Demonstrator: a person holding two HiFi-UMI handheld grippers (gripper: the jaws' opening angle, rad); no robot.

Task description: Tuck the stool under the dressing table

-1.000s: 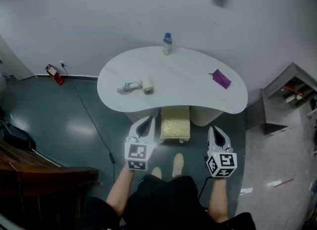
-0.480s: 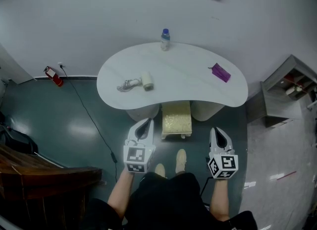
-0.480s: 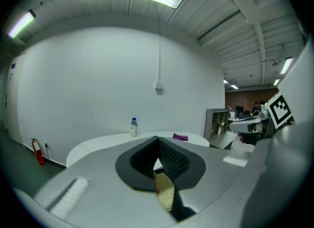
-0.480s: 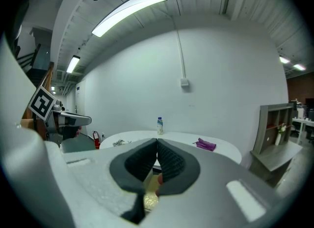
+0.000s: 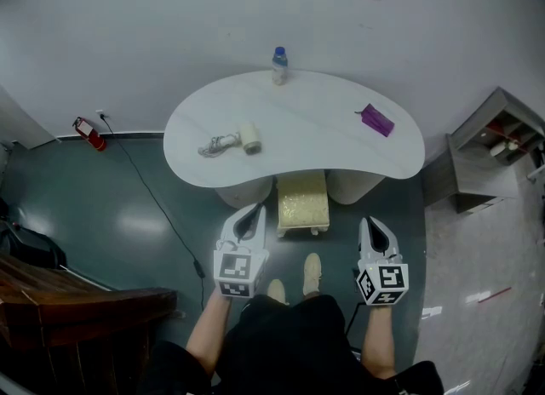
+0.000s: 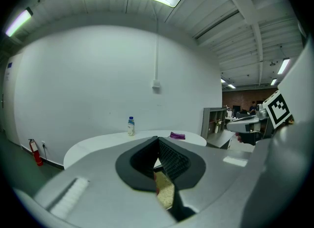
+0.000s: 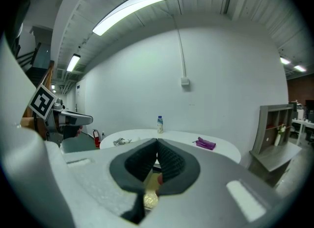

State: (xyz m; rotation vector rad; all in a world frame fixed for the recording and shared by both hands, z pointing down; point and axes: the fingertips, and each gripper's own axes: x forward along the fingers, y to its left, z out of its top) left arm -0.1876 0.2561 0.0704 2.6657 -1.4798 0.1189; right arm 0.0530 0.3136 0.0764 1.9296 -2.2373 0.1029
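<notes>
Two tongs, both clenched on nothing: the left tongs (image 5: 255,213) and the right tongs (image 5: 372,225) hang level in front of the person, their jaws pressed tip to tip in each gripper view. Neither touches anything.

Between them, slightly ahead, stands the stool (image 5: 303,206), its pale yellow cushion showing. Its far end sits under the front edge of the bench (image 5: 306,142), in the gap between the two white bases; its near end sticks out towards the person's feet (image 5: 312,273).

On the bench top are a bottle (image 5: 278,65) at the back, a purple item (image 5: 375,119) to the right and a corded white object (image 5: 241,139) to the left.

I'd say the tuck is partly made. The next move seems to call for a straight push on the stool's near edge, kept square so it clears both bases.
</notes>
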